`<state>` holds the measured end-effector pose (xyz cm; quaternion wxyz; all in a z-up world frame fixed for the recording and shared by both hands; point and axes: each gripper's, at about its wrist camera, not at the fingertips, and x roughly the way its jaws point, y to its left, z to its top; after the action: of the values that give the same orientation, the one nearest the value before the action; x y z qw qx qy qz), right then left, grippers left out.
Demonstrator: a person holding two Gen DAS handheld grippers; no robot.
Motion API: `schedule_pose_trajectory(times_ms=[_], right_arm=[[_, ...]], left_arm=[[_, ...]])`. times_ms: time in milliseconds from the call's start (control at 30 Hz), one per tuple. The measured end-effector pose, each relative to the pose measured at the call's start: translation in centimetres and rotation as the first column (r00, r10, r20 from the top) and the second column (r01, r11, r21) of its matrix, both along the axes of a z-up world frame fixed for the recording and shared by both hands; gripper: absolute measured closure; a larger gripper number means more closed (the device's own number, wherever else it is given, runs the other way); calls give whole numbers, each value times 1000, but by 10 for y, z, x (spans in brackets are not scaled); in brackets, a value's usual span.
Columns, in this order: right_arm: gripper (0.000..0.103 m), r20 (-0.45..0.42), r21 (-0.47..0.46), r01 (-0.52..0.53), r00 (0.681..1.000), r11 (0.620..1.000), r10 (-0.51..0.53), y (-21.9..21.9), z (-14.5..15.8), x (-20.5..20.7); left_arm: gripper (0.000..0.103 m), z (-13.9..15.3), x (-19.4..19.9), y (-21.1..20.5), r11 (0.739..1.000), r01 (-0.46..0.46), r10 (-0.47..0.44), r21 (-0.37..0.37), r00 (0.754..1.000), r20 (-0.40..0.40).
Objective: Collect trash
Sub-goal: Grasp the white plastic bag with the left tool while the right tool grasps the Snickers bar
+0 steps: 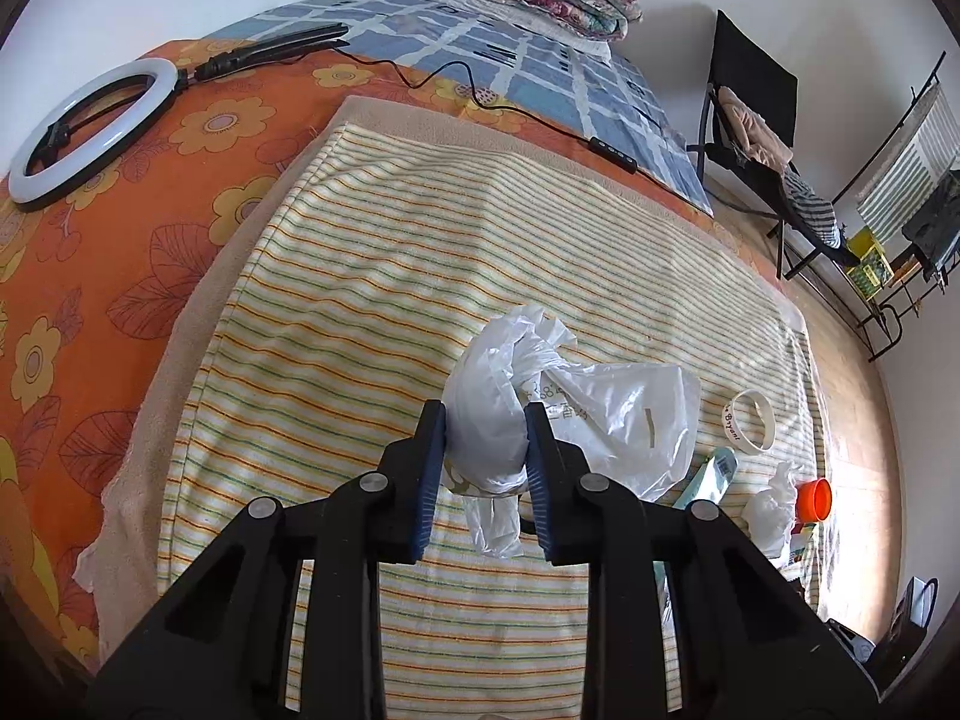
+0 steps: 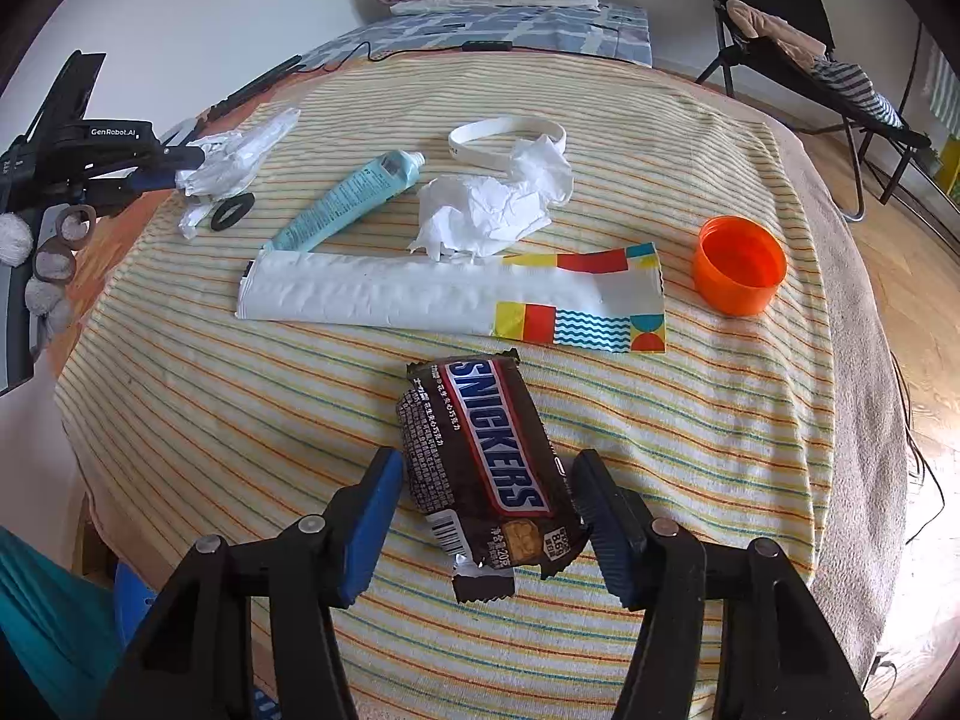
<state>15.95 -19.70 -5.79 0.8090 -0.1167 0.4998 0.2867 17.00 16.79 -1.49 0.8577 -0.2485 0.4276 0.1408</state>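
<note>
Striped towel (image 2: 180,420): it is lying over the bed and carrying all the trash; its loose weave is risking a snag if a fingertip digs in.
Plastic bag (image 1: 576,408): the left gripper (image 1: 485,450) is pinching a bunched fold of it between nearly closed pads; the film is thin and slick, so it is likely to slip out or stay collapsed instead of opening.
White packet (image 2: 420,294): it is lying flat beyond the wrapper, hard to get under.
Snickers wrapper (image 2: 486,474): it is lying between the 2 jaws of the right gripper (image 2: 486,516), which are about half open; the left pad is not clearly pressing it, so a lift now risks dropping it or twisting it sideways.
Crumpled tissue (image 2: 492,204): it is light and could blow or roll off.
Orange cap (image 2: 739,264): it is sitting near the edge, liable to roll.
</note>
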Motion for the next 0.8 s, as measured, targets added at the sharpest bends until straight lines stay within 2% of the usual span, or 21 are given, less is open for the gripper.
schedule_pose_trajectory(times_ms=[33,100,200,500,800], right_arm=[[55,-6,11,4,1000,1000,-4,-2,1,1],[70,-16,31,17,1000,999,-17,-6,2,2],[81,-33,62,32,999,998,-30,-9,4,3],[94,13,101,34,999,994,-36,-6,20,-3],[100,37,105,31,999,994,-35,-2,24,-9]], left_arm=[[79,1,-1,0,1000,2,-2,5,1000,3],[79,2,-3,0,1000,3,-3,3,1000,7],[79,7,-6,1,1000,0,0,6,1000,19],[79,29,-18,0,1000,12,-12,2,997,72],[79,47,-36,-10,999,51,-52,20,993,102]])
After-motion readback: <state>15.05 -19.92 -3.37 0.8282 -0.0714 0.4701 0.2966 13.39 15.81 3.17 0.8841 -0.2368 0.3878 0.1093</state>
